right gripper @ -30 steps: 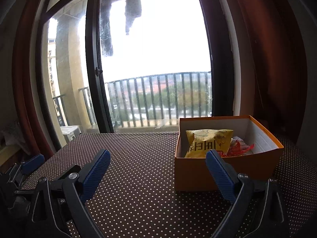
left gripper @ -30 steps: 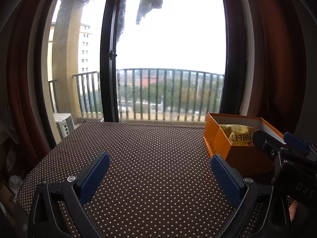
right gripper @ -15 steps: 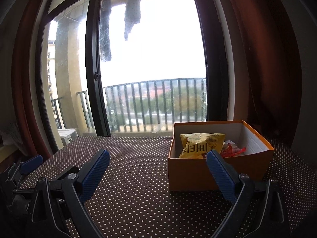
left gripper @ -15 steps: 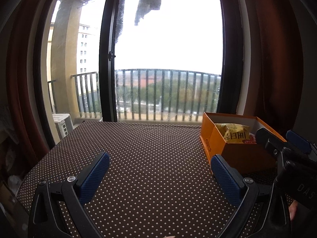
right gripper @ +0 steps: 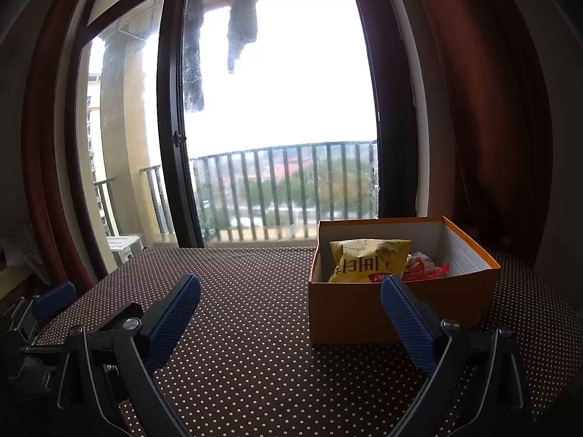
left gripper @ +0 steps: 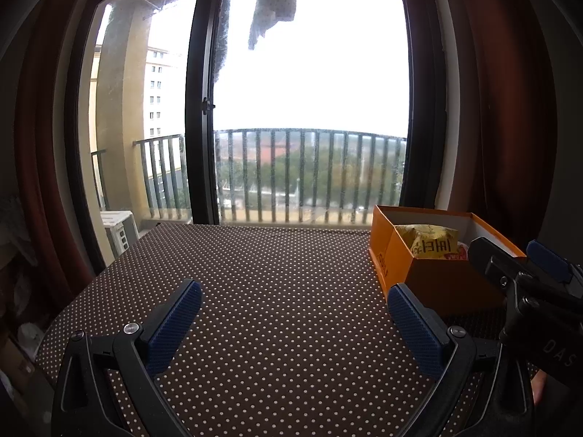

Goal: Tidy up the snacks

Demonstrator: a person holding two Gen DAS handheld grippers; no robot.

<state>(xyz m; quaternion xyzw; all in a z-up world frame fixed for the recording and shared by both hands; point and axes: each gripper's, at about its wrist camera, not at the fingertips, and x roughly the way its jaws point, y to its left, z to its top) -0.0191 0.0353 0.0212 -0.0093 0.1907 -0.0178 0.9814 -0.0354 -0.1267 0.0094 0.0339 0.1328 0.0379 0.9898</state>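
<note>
Right wrist view shows both grippers [right gripper: 290,313] [left gripper: 294,318] wide, empty, now farther back from the box [right gripper: 349,313] holding snacks [right gripper: 368,260], so organizing seems finished.

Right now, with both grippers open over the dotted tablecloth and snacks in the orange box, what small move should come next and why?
Probably just draw both grippers back. The yellow bag and red packet already lie inside the orange box, no snack shows on the tablecloth, and the left gripper and right gripper are open and hold nothing.
</note>
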